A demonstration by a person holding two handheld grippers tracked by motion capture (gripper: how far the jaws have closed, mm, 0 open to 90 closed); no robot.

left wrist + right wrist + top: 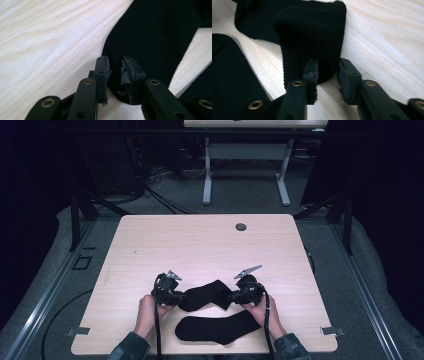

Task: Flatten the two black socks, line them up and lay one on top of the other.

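Observation:
Two black socks lie on the wooden table. The upper sock stretches between my two grippers, and the lower sock lies flat near the front edge. My left gripper is at the upper sock's left end. In the left gripper view the jaws stand close together with the sock's rounded end between them. My right gripper is at the sock's right end. In the right gripper view its jaws hold the bunched sock end, which bulges up between them.
The lower sock lies just left of the right gripper's jaws and shows at the lower right of the left gripper view. A small round grommet sits near the table's far edge. A white table frame stands on the floor beyond.

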